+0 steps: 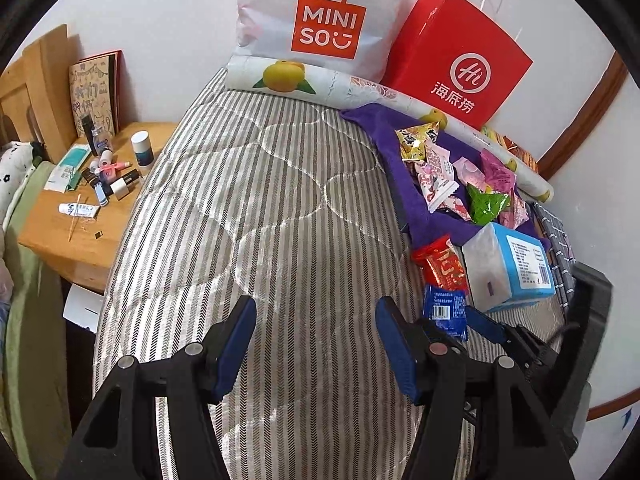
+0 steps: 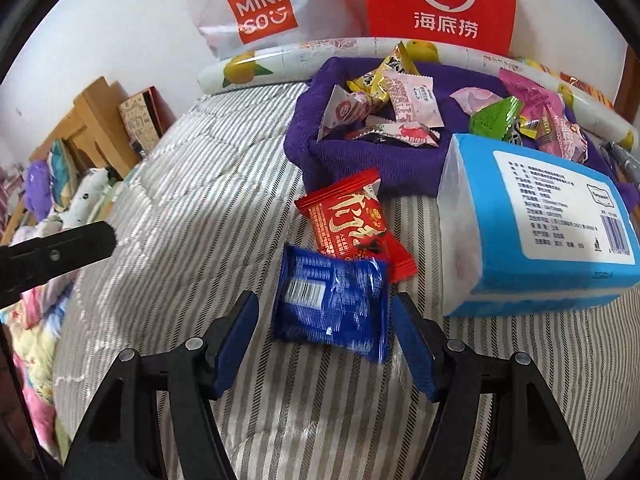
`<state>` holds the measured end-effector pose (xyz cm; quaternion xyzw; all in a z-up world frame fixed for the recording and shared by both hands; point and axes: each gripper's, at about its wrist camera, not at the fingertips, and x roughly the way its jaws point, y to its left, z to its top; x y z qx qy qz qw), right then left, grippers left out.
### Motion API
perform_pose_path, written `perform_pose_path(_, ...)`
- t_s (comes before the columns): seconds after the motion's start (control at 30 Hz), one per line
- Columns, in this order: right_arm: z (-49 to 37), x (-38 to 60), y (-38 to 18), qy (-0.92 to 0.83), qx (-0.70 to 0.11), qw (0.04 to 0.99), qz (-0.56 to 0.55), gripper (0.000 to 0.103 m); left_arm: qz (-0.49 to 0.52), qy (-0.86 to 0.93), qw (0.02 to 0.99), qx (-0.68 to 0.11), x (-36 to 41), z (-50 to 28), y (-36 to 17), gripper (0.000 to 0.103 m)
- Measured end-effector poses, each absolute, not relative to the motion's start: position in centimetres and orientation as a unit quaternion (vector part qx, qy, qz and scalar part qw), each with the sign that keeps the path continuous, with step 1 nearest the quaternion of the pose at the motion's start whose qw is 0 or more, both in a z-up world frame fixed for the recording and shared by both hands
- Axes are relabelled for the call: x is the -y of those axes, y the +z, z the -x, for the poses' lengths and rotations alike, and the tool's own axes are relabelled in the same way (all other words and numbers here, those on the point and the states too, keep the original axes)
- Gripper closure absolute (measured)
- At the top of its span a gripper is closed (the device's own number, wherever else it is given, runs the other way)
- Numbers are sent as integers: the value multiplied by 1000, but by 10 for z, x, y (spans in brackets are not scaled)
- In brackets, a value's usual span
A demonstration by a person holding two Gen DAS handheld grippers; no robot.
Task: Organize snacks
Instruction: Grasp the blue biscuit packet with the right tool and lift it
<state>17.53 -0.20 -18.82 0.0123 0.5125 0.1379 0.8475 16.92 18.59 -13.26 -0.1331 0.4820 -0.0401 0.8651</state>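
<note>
- The left gripper (image 1: pixel 316 320) tilts steeply down over the bare striped bed (image 1: pixel 240 208); its jaws stand open with nothing between them.
- The right gripper (image 2: pixel 324 312) also slants down, jaws open on either side of the blue snack packet (image 2: pixel 332 304), its pads not pressing on it.
- That packet lies flat on the bed, overlapped by a red snack packet (image 2: pixel 348 220), beside the tissue pack (image 2: pixel 536 224).
- More snacks sit on the purple cloth (image 2: pixel 360 160) behind.

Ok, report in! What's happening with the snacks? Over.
Both tools open: left empty, right around the blue packet, not gripping. Red packet overlaps its far edge.
</note>
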Motion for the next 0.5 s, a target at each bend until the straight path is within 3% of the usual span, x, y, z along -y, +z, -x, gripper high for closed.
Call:
perform_pose_path(0.13, -177, -4, -190, 124, -503, 856, 2, 35, 132, -38, 864, -484, -189, -167, -135, 43)
perform_pose_path(0.27, -176, -2, -189, 125, -499, 858, 3, 49, 132, -34, 864, -484, -190, -164, -135, 43)
perform_pose_path(0.5, -163, 9, -174, 143, -490, 860, 2, 52, 126, -33, 865, -485, -180, -159, -133, 43)
